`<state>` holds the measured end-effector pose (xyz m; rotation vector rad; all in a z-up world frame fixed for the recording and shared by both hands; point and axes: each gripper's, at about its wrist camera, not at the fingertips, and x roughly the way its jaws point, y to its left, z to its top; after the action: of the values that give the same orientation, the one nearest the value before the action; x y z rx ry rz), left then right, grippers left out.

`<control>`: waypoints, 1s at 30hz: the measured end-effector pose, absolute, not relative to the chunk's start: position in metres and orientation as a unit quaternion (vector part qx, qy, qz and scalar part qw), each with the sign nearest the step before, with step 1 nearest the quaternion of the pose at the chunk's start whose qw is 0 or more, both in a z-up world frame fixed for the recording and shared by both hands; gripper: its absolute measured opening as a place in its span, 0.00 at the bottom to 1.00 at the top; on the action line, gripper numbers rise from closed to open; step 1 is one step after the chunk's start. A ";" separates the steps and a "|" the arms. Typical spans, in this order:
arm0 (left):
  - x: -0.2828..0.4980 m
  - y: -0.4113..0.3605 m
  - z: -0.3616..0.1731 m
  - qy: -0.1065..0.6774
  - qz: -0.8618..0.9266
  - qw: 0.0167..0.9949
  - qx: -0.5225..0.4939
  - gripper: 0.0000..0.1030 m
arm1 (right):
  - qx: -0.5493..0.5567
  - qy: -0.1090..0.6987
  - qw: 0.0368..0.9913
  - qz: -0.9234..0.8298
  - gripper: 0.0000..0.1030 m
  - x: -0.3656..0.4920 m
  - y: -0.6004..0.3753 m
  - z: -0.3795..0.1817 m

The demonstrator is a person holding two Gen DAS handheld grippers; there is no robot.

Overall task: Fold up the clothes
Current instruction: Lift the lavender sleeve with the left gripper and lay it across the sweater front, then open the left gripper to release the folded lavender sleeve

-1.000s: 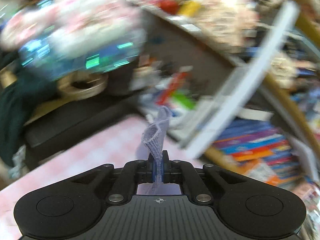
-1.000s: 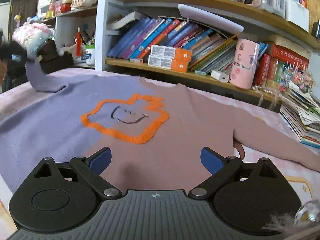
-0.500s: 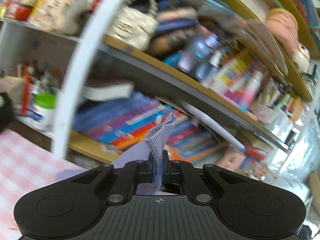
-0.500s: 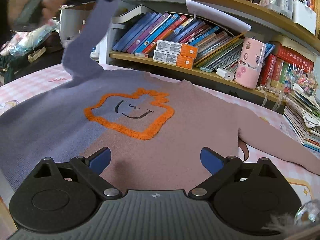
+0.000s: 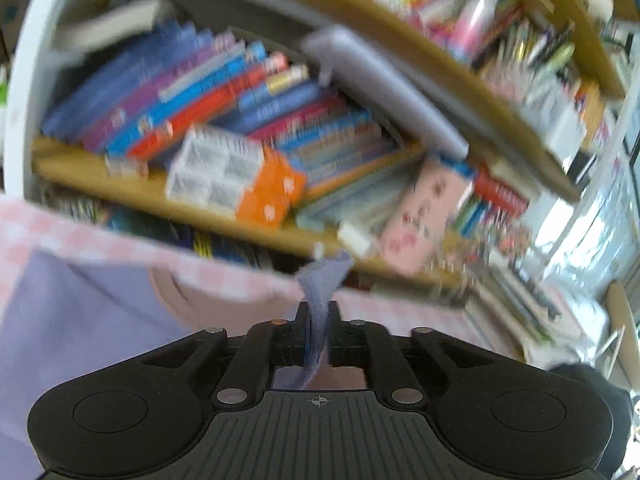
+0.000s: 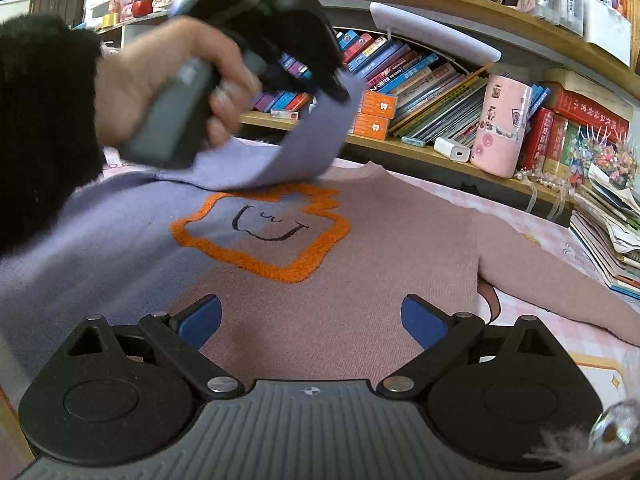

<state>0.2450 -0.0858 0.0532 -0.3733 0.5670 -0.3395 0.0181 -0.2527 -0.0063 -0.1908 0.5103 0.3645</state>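
A sweater [image 6: 360, 248], lilac on the left half and dusty pink on the right, lies flat on the table with an orange-outlined face patch [image 6: 260, 232] on its chest. My left gripper [image 5: 318, 320] is shut on the cuff of the lilac sleeve [image 5: 322, 280]. In the right wrist view the left gripper [image 6: 336, 92] holds that sleeve [image 6: 304, 152] raised above the chest, the sleeve arching over toward the middle. My right gripper [image 6: 312, 320] is open and empty, low over the sweater's lower part. The pink sleeve [image 6: 560, 280] lies stretched out to the right.
A bookshelf [image 6: 400, 144] with books, orange boxes [image 6: 372, 114] and a pink tumbler [image 6: 502, 128] runs along the table's far edge. A stack of magazines [image 6: 608, 232] sits at the right. The pink checked tablecloth [image 6: 560, 352] shows at the right.
My left gripper has carried the lilac sleeve up from the far left and across to over the sweater's chest. The right gripper has stayed open and nearly still.
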 end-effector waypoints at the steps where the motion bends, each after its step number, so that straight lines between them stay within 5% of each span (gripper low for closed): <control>1: 0.245 -0.088 0.052 0.287 -0.175 0.924 -0.182 0.18 | -0.093 0.251 0.947 0.179 0.94 0.018 -0.253 -0.006; 3: 0.244 -0.093 0.048 0.307 -0.192 0.914 -0.181 0.49 | -0.090 0.251 0.947 0.180 0.94 0.019 -0.254 -0.006; 5: 0.230 -0.087 0.059 0.291 -0.212 0.917 -0.174 0.55 | -0.087 0.252 0.947 0.179 0.94 0.019 -0.255 -0.006; 12: 0.143 -0.027 0.087 0.250 -0.206 0.941 -0.102 0.55 | -0.088 0.252 0.947 0.177 0.94 0.019 -0.256 -0.005; 23: 0.016 0.052 0.024 0.294 -0.042 0.955 0.009 0.55 | -0.082 0.265 0.947 0.163 0.94 0.023 -0.257 -0.006; 30: 0.004 0.071 0.005 0.304 -0.054 0.951 -0.030 0.54 | -0.047 0.274 0.951 0.134 0.75 0.001 -0.283 0.004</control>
<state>0.0042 0.0707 0.0053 -0.0616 0.6188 -0.1093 0.0012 -0.2832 0.0043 -0.0956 0.5566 0.2729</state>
